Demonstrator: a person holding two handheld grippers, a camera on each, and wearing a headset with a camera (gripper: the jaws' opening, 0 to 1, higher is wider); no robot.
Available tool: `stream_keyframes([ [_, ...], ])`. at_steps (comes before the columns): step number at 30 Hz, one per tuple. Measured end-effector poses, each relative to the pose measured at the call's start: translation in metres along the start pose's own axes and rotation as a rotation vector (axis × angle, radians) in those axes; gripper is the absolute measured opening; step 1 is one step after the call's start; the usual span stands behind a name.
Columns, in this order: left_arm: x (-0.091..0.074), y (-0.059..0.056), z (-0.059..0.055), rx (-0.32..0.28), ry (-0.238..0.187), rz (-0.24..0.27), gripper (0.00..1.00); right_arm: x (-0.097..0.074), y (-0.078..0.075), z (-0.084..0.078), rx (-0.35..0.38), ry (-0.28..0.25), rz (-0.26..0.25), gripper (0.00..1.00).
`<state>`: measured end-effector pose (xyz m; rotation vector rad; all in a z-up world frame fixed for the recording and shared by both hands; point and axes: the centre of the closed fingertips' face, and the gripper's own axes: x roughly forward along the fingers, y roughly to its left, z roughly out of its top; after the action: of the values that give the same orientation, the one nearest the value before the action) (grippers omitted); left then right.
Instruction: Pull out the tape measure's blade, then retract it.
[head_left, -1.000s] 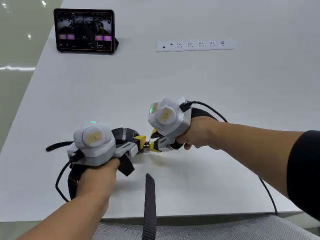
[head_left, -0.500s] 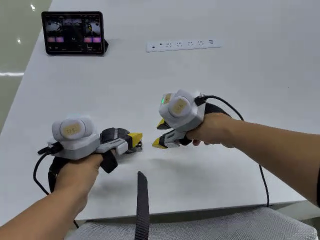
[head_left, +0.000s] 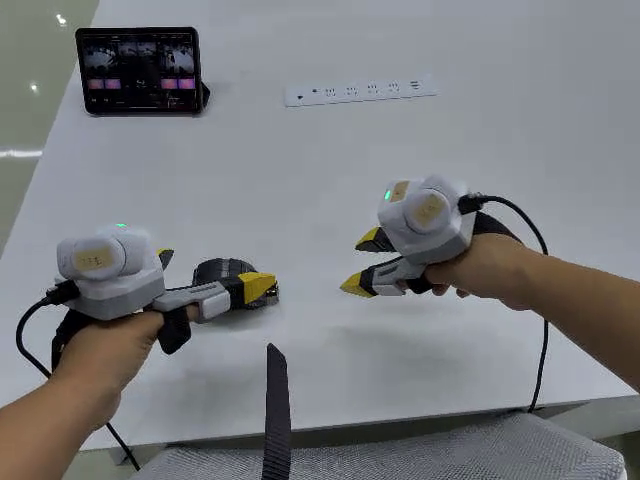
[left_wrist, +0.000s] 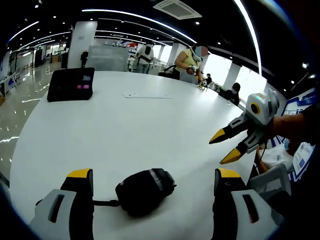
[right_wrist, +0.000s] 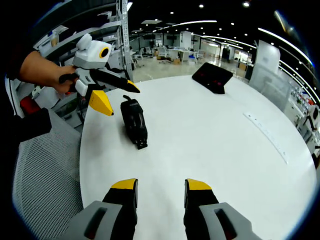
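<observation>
The left gripper (head_left: 245, 283) is held low at the near left of the white table (head_left: 300, 170), gripped from below by the left hand (head_left: 105, 350) with the forearm coming in from the near edge. Its jaws are pointed to the right and are spread wide. In the left gripper view, the black tape measure (left_wrist: 145, 190) is seen lying on the table between those jaws, with a gap on each side, so it is not clamped. In the head view the tape measure (head_left: 222, 273) is found just behind the yellow tip of the near jaw.

The right gripper (head_left: 360, 263) is held above the table, well apart to the right, by the right hand (head_left: 480, 268), the arm stretched in from the right. Its tips are aimed left, toward the tape measure. Its jaws are parted moderately and nothing is held between them, as is confirmed in the right gripper view.

A tablet (head_left: 140, 68) is propped at the far left, and a power strip (head_left: 360, 90) is laid at the far middle.
</observation>
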<state>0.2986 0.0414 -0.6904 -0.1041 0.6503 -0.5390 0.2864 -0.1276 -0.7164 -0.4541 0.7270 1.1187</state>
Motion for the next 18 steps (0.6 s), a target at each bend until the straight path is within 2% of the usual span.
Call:
stream_keyframes([
  [4, -0.006, 0.001, -0.007, 0.016, 0.019, -0.012, 0.99, -0.015, -0.002, -0.008, 0.018, -0.008, -0.018, 0.37],
  [6, -0.009, 0.001, -0.013, 0.079, 0.035, -0.028, 0.99, -0.023, -0.002, -0.013, 0.023, -0.012, -0.026, 0.38],
  [9, -0.012, -0.003, -0.027, 0.101, 0.078, -0.083, 0.99, -0.033, -0.005, -0.023, 0.023, -0.013, -0.040, 0.43],
  [11, -0.015, -0.003, -0.033, 0.133, 0.092, -0.095, 0.99, -0.041, -0.006, -0.029, 0.030, -0.019, -0.049, 0.46],
  [13, -0.019, -0.004, -0.038, 0.144, 0.104, -0.110, 0.99, -0.050, -0.008, -0.037, 0.050, -0.028, -0.055, 0.49],
  [18, -0.030, 0.001, -0.042, 0.157, 0.127, -0.118, 0.99, -0.066, -0.011, -0.060, 0.105, -0.038, -0.073, 0.55],
])
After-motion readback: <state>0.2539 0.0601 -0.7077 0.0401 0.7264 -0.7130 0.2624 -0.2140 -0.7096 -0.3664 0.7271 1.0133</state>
